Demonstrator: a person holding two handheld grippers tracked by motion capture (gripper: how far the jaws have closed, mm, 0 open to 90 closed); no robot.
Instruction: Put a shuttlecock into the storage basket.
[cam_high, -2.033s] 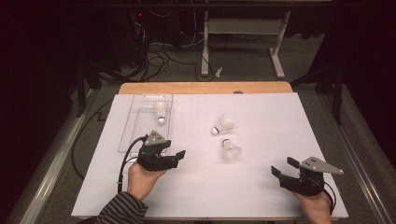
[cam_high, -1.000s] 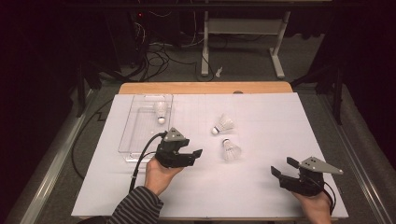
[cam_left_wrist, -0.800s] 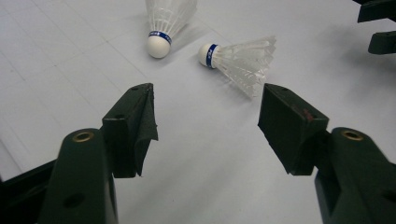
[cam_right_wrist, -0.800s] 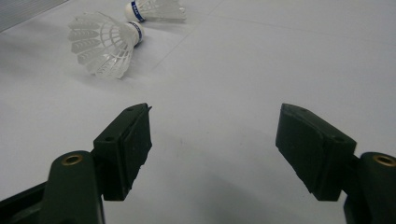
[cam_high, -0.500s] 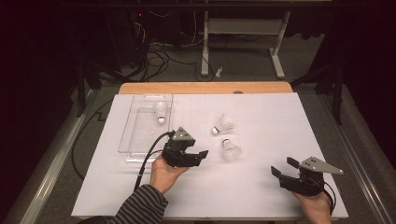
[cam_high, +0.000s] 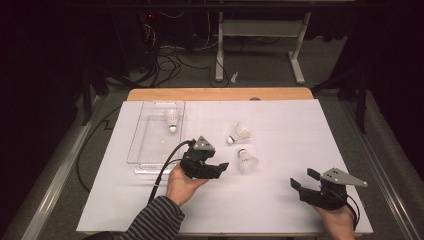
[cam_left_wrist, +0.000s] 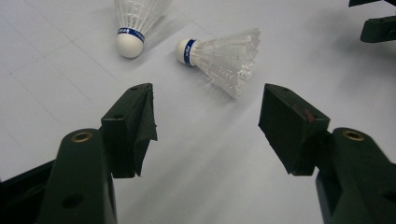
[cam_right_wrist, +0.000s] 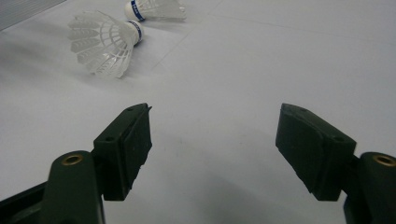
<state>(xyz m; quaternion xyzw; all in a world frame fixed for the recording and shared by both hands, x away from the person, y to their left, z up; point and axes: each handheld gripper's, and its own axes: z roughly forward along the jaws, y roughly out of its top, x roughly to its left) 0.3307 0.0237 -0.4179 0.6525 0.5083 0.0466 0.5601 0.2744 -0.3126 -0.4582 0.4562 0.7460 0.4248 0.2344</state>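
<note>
Reaching toward the nearer shuttlecock (cam_high: 247, 161) is the step in hand, judged from how the left gripper (cam_high: 220, 167) is aimed at it with both jaws spread wide and nothing between them. In the left gripper view this shuttlecock (cam_left_wrist: 224, 53) lies on its side at about 12 o'clock from the jaws, cork pointing to 9 o'clock, feather skirt toward the right-hand jaw. A second shuttlecock (cam_high: 239, 134) lies just beyond it at about 11 o'clock, near but apart, and a third shuttlecock (cam_high: 172, 119) is already resting in the clear plastic tray (cam_high: 145, 150) at the table's 10 o'clock.

For a clean pick, the jaws are best brought level with the white paper sheet (cam_high: 270, 200) and closed across the cork or the lower skirt, since the feathers would likely be crushed or let slip by a grip taken higher. Care should be taken that the neighbouring shuttlecock is not nudged.

The right gripper (cam_high: 303, 180) is held at the table's 5 o'clock, jaws likewise wide apart and empty.

Compared with two seconds ago, the left gripper has been carried from just beside the tray's near end toward 3 o'clock, close to the nearer shuttlecock; the right gripper and all three shuttlecocks are unchanged.
</note>
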